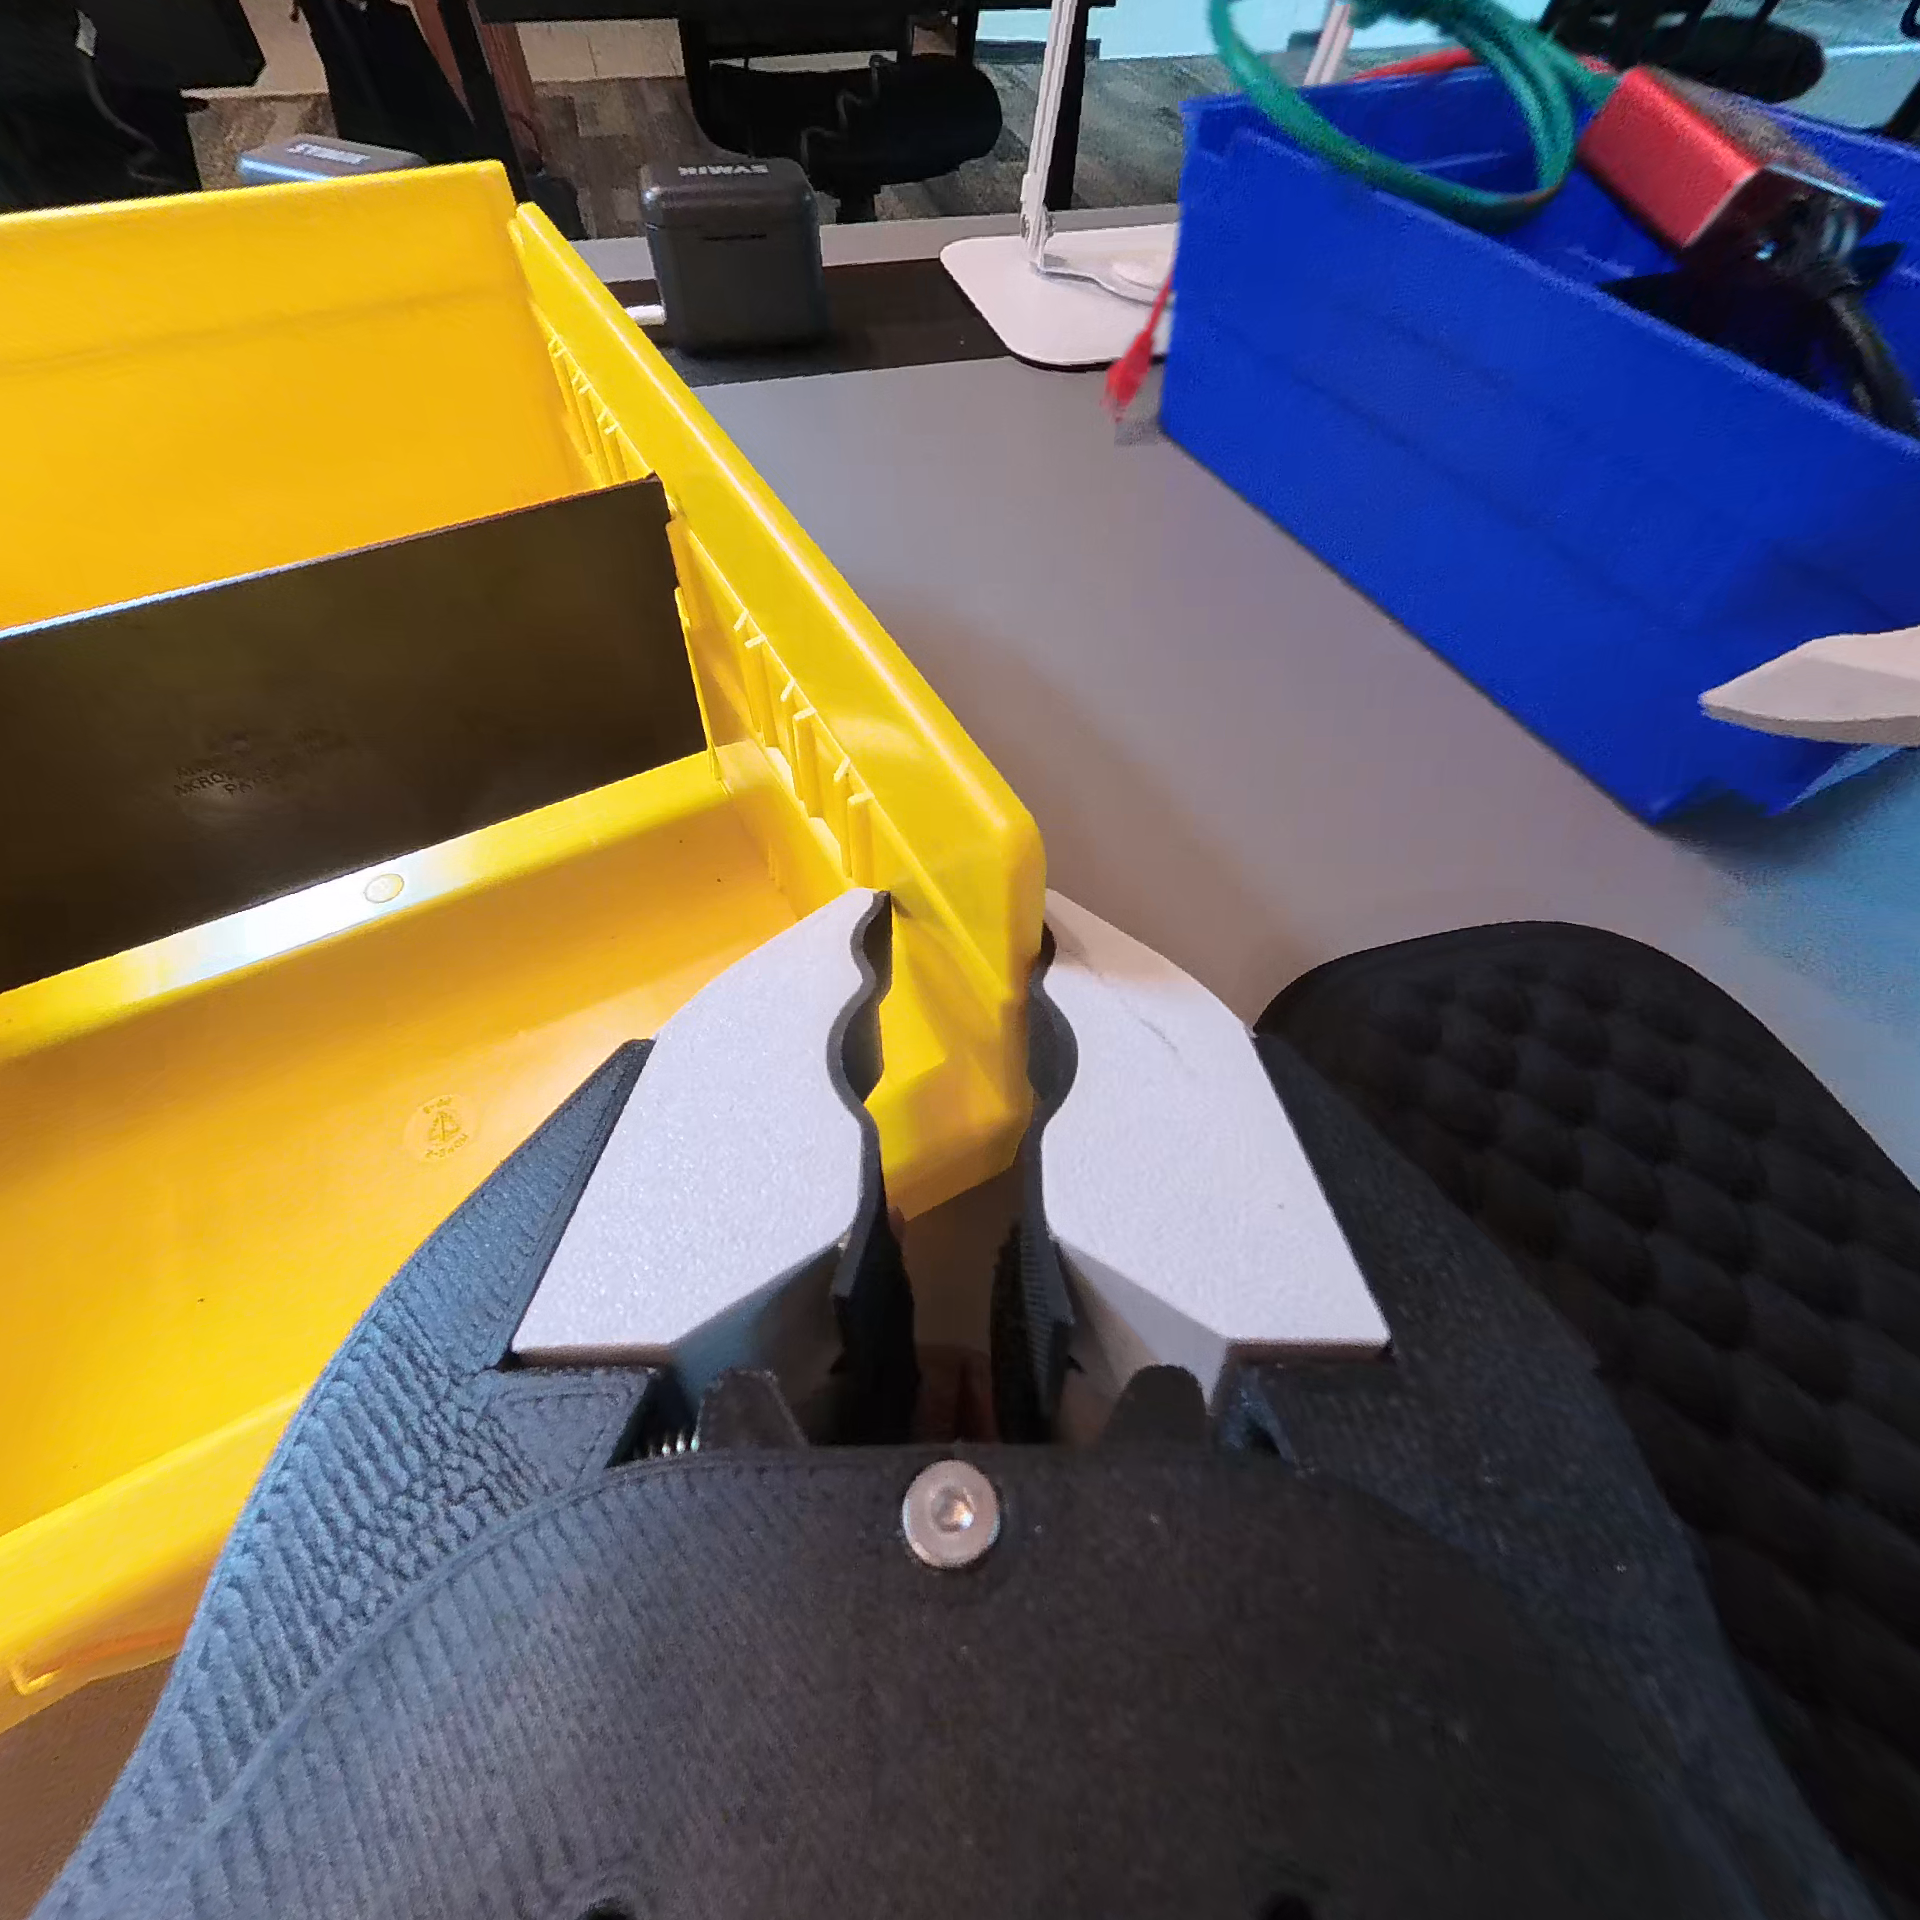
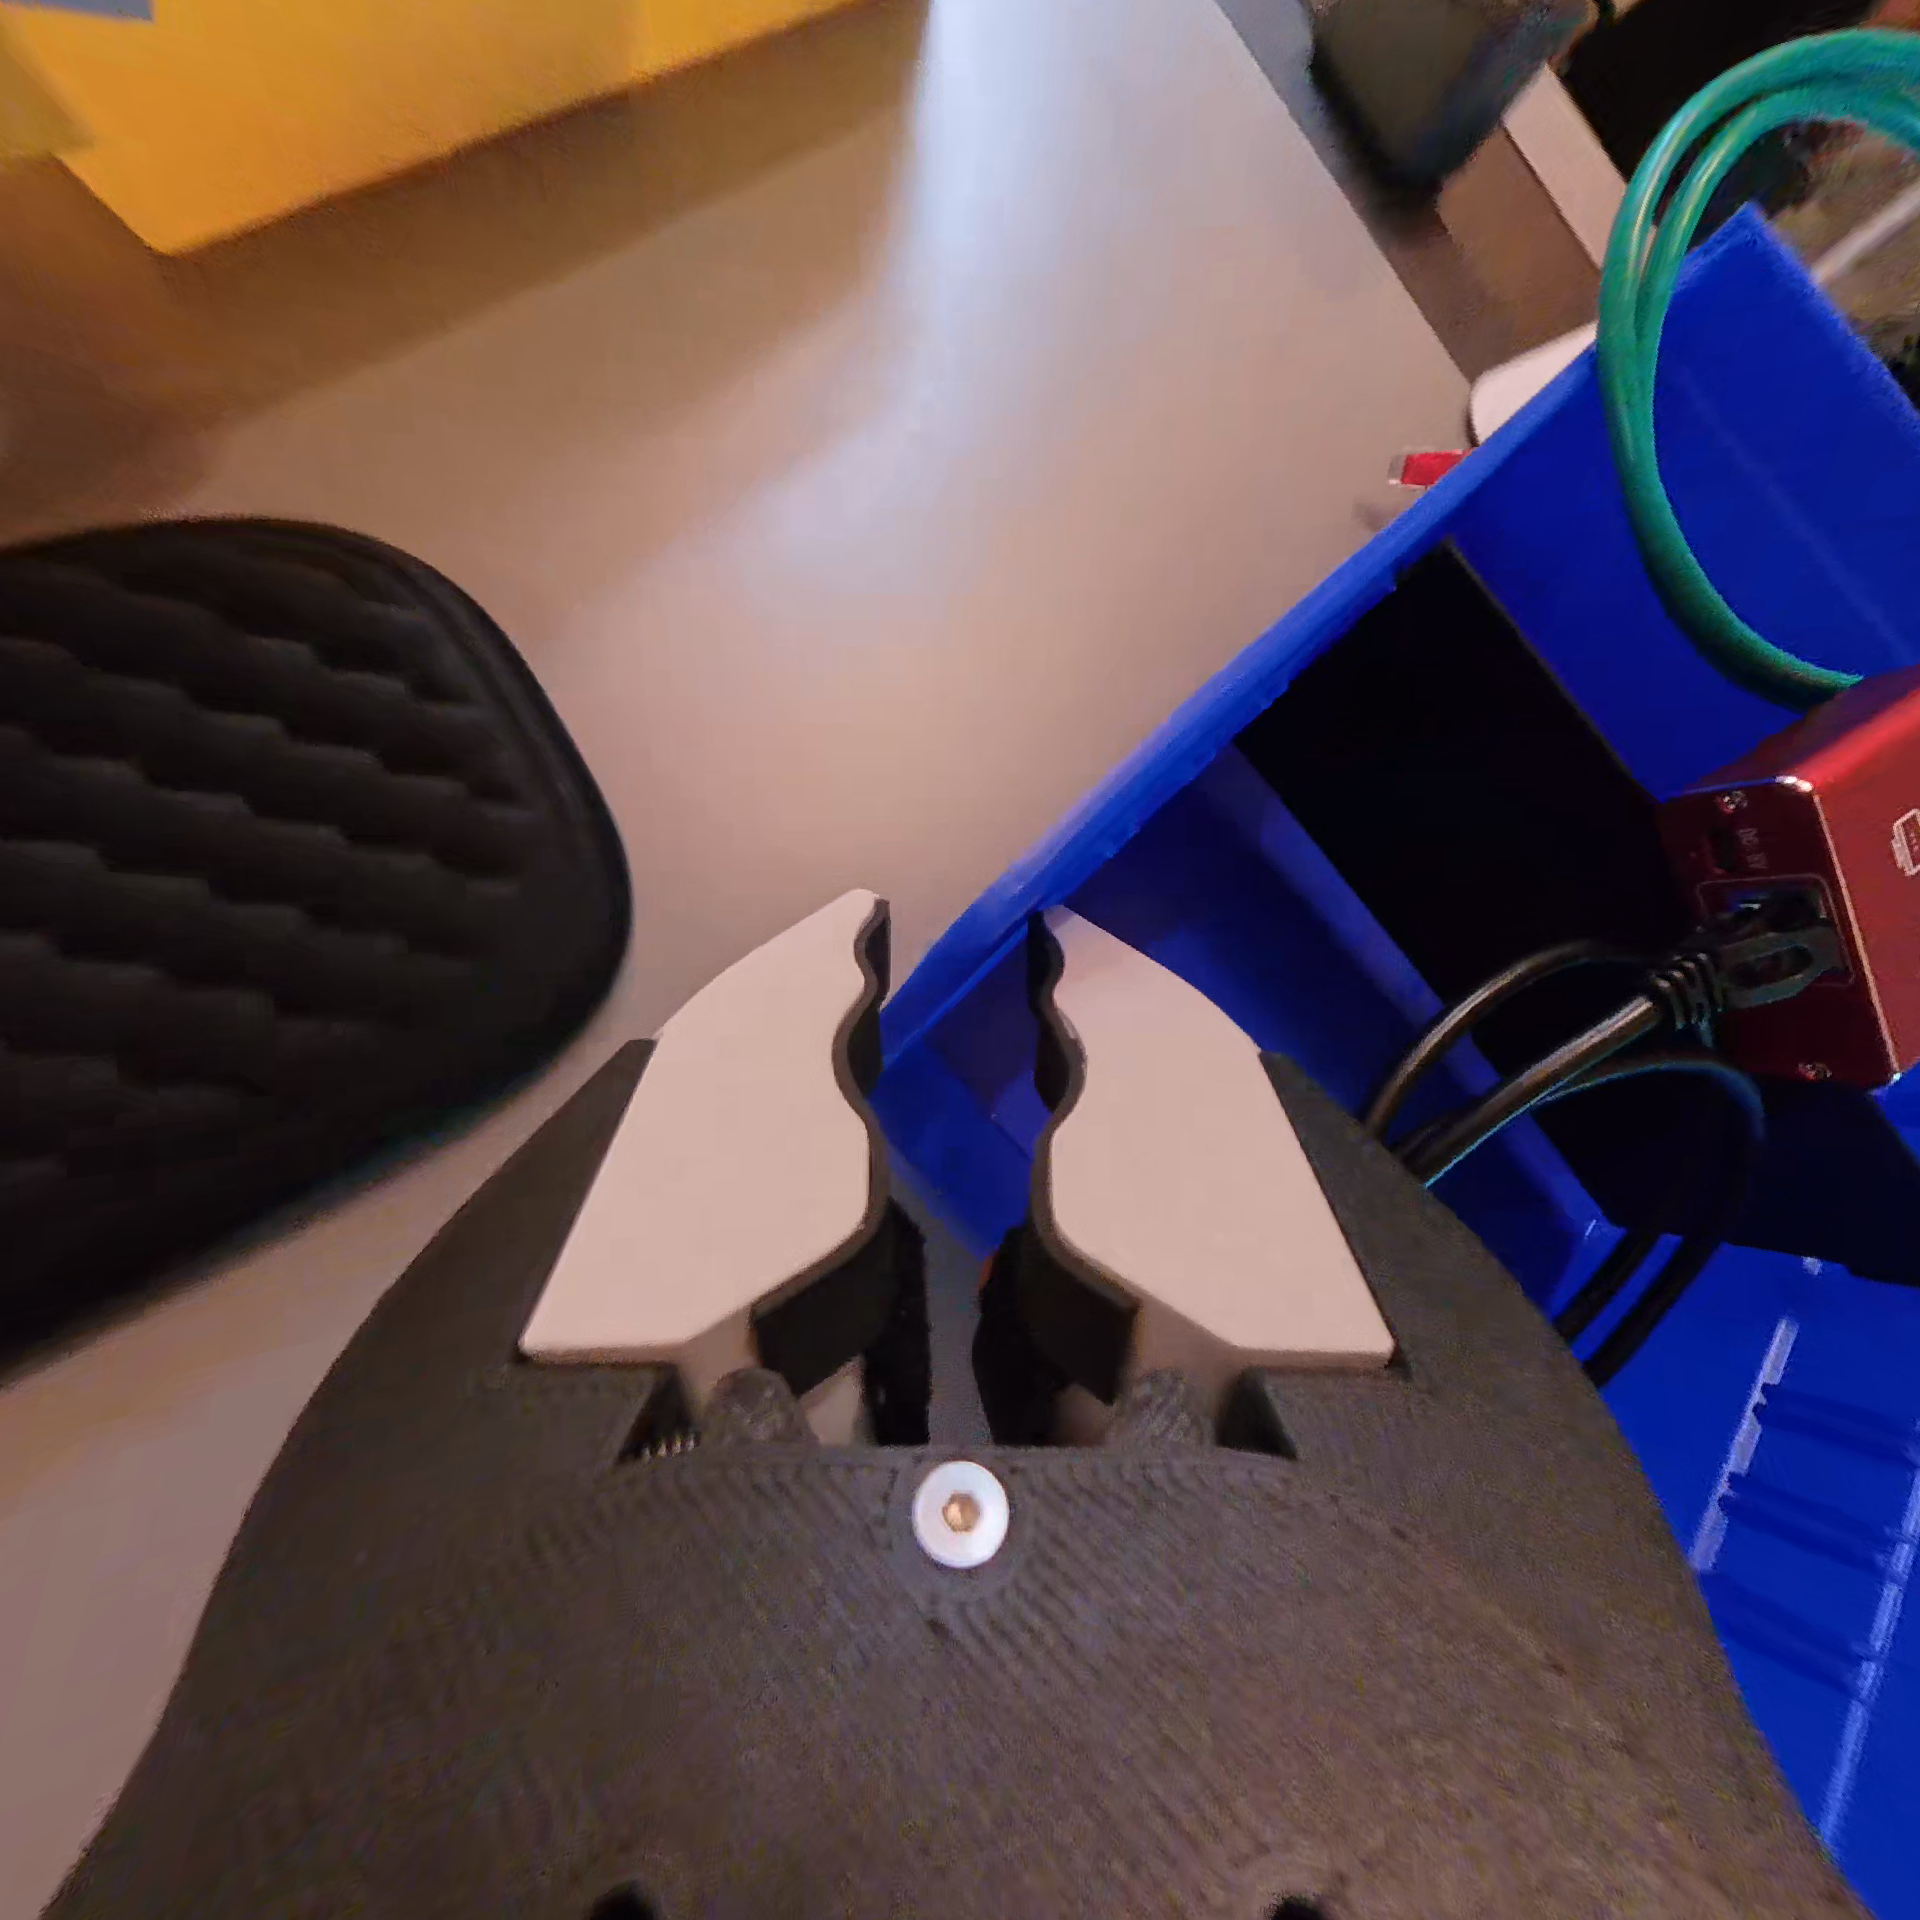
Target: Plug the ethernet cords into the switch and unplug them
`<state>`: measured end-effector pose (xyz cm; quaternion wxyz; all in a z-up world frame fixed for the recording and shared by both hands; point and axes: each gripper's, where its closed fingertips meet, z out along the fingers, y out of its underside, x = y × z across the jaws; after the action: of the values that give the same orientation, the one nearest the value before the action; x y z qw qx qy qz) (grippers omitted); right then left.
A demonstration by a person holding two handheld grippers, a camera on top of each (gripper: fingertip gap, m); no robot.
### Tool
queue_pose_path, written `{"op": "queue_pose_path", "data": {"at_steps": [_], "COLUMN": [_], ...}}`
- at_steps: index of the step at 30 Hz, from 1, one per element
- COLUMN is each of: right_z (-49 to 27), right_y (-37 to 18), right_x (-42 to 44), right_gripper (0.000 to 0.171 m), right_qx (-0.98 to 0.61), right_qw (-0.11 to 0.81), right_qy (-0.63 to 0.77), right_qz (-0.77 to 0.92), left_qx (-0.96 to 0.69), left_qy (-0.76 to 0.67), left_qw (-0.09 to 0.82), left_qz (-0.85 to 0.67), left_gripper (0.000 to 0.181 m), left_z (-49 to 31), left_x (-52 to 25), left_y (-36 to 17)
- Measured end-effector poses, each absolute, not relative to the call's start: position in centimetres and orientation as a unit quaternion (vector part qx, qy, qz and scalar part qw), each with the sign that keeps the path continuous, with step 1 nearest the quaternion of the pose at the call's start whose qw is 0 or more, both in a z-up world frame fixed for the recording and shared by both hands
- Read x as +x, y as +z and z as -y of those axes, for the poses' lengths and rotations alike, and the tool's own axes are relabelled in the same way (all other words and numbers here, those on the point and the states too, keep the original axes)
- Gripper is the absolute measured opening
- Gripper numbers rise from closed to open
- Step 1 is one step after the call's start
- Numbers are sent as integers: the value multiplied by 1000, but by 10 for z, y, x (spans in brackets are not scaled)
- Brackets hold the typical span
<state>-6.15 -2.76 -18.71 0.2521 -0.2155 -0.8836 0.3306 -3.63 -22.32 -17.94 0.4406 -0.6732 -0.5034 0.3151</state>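
Note:
The red switch (image 1: 1683, 156) lies in the blue bin (image 1: 1455, 468) with a green ethernet cord (image 1: 1351, 156) looped over it and a black cord (image 1: 1870, 353) plugged into its end. A red cord's plug (image 1: 1132, 364) hangs outside the bin. My left gripper (image 1: 961, 925) is shut on the near corner wall of the yellow bin (image 1: 790, 582). My right gripper (image 2: 958, 925) is shut on the blue bin's wall (image 2: 1195, 748); the switch (image 2: 1849, 831), the green cord (image 2: 1642, 416) and the black cord (image 2: 1558, 997) sit to its right.
A black divider (image 1: 343, 707) crosses the yellow bin. A black padded case (image 1: 1610, 1195) lies on the grey table between the bins. A dark box (image 1: 727, 249) and a white stand base (image 1: 1049, 301) sit at the back. The right gripper's fingertip (image 1: 1818, 696) shows at the left view's edge. There is about 20 cm between the tips of the two grippers. Left tips and right tips are each some 12 cm from the black padded case (image 1: 1610, 1195). The right camera catches it too, in the right wrist view (image 2: 158, 818).

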Motion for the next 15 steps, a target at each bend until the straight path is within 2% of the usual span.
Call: {"op": "queue_pose_path", "data": {"at_steps": [9,15], "right_z": [105,136], "right_y": [-184,-185], "right_x": [-62,-57], "right_gripper": [25,27], "right_qx": [-154,-101], "right_qw": [251,267], "right_qy": [404,406], "right_qz": [866,868], "left_qx": [-674,-675], "left_qy": [310,311], "left_qw": [444,445], "left_qz": [502,500], "left_gripper": [28,29], "left_z": [221,219], "left_x": [-36,-37], "left_y": [-179,-179]}}
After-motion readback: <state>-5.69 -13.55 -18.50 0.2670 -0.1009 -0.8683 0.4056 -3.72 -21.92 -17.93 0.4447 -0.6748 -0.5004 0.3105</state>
